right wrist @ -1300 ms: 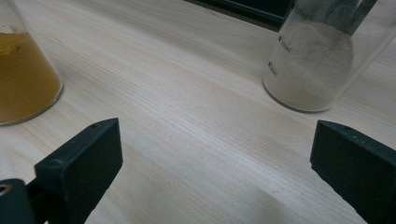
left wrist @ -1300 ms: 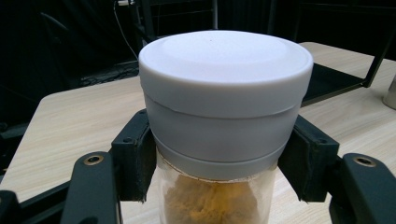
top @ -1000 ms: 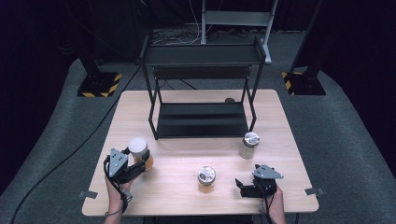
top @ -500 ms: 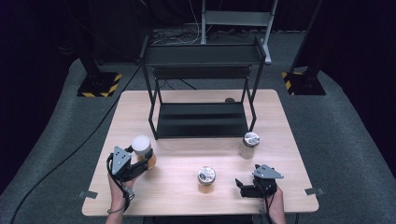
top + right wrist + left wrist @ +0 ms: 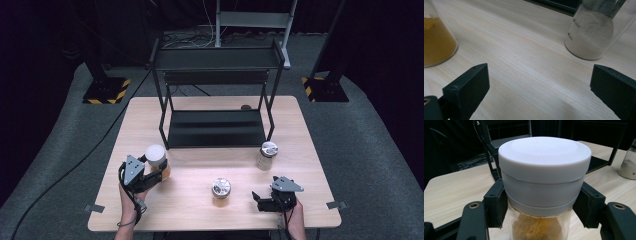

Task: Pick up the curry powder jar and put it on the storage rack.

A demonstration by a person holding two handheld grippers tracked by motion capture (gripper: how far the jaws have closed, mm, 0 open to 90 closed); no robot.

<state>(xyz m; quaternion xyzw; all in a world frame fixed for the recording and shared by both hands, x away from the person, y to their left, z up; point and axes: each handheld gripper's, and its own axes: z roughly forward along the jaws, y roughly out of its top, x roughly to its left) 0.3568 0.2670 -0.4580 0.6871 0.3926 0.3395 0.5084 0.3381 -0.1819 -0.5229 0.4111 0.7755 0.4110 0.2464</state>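
A glass jar (image 5: 544, 177) with a white lid and orange-yellow powder sits between the pads of my left gripper (image 5: 544, 211), which is shut on it just below the lid. From above, that jar (image 5: 155, 157) and the left gripper (image 5: 159, 174) are at the table's front left. My right gripper (image 5: 258, 199) rests low at the front right, open, with bare wood between its jaws (image 5: 541, 92). A metal-lidded jar of yellow powder (image 5: 220, 189) stands to its left (image 5: 436, 42). Beyond it, a jar of white powder (image 5: 266, 156) stands to the right (image 5: 591, 35).
A black two-level metal rack (image 5: 215, 100) stands on the far half of the wooden table (image 5: 300, 130). A small dark object (image 5: 245, 107) lies beside the rack's right rear leg. Striped stand bases (image 5: 105, 92) sit on the floor beyond.
My left gripper has shifted slightly to the right with the white-lidded jar still in it. The right gripper and the other two jars have stayed put.
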